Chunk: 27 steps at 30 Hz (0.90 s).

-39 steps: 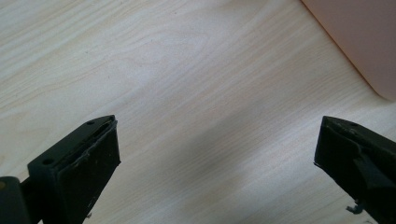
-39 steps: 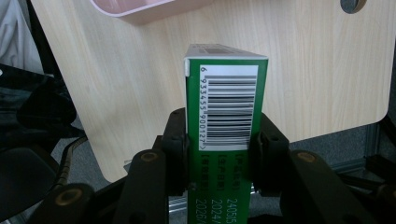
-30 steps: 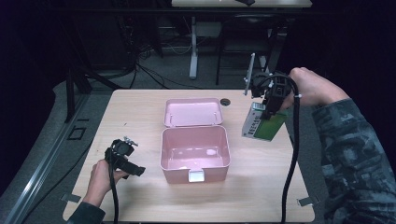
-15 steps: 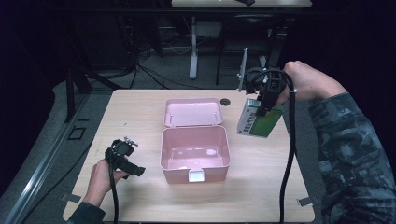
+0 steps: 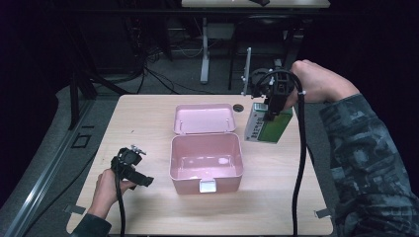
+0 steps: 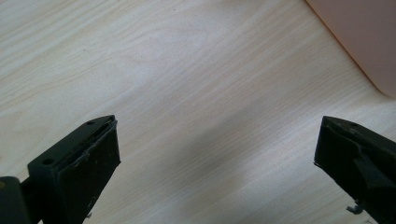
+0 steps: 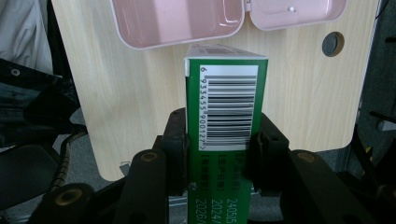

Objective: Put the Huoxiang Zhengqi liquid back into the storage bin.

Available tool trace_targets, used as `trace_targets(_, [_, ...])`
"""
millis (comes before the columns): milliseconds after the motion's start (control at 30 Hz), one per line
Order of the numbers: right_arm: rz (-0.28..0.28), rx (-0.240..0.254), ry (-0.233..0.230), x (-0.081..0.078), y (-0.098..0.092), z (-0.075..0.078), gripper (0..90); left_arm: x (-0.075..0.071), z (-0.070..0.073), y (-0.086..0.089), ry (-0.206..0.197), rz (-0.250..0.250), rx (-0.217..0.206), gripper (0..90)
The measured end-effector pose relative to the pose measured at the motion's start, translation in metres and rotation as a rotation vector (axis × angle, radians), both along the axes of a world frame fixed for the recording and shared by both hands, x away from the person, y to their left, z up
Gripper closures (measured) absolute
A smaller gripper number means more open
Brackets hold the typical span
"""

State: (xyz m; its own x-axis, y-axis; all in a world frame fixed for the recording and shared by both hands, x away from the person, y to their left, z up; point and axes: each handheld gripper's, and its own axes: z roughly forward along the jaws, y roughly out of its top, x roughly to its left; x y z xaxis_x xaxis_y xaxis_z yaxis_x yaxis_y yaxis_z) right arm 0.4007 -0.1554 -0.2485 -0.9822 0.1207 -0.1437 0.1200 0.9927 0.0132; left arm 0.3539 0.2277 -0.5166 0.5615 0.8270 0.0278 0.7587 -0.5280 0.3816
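Note:
A green and white carton (image 5: pixel 266 126) hangs in the air over the table's right side, just right of the pink box (image 5: pixel 206 156). My right gripper (image 5: pixel 271 114) is shut on it from above. In the right gripper view the carton (image 7: pixel 227 107) shows its barcode face, clamped between the two black jaws, with the open pink box (image 7: pixel 177 21) and its lid (image 7: pixel 299 11) beyond. My left gripper (image 5: pixel 132 166) rests low on the table at the front left, and in its own view its jaws (image 6: pixel 217 158) stand wide apart over bare wood.
The pink box has its lid (image 5: pixel 204 118) folded open behind it on the light wooden table (image 5: pixel 276 197). A round cable hole (image 5: pixel 239 107) sits near the far edge. A cable (image 5: pixel 299 163) hangs from the right gripper. Table legs and wires stand on the floor beyond.
The right gripper has carried the carton up and left, toward the pink box. The left gripper has stayed put.

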Motion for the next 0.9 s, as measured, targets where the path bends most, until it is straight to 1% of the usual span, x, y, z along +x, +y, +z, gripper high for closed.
trace_targets(200, [0.035,0.005,-0.006,-0.001,0.010,0.004,63.6,0.000,-0.001,0.000,0.004,-0.002,-0.001,0.1])
trace_targets(400, [0.046,0.002,-0.010,-0.001,0.019,0.008,63.6,0.000,-0.001,0.000,0.002,-0.001,-0.003,0.1])
trace_targets(633, [0.078,0.006,-0.019,-0.004,0.031,0.014,63.6,0.001,-0.001,0.000,0.002,-0.004,-0.002,0.1])
trace_targets(900, [0.110,0.002,-0.012,-0.006,0.050,0.012,63.6,0.000,-0.001,0.000,0.002,-0.003,-0.002,0.1])
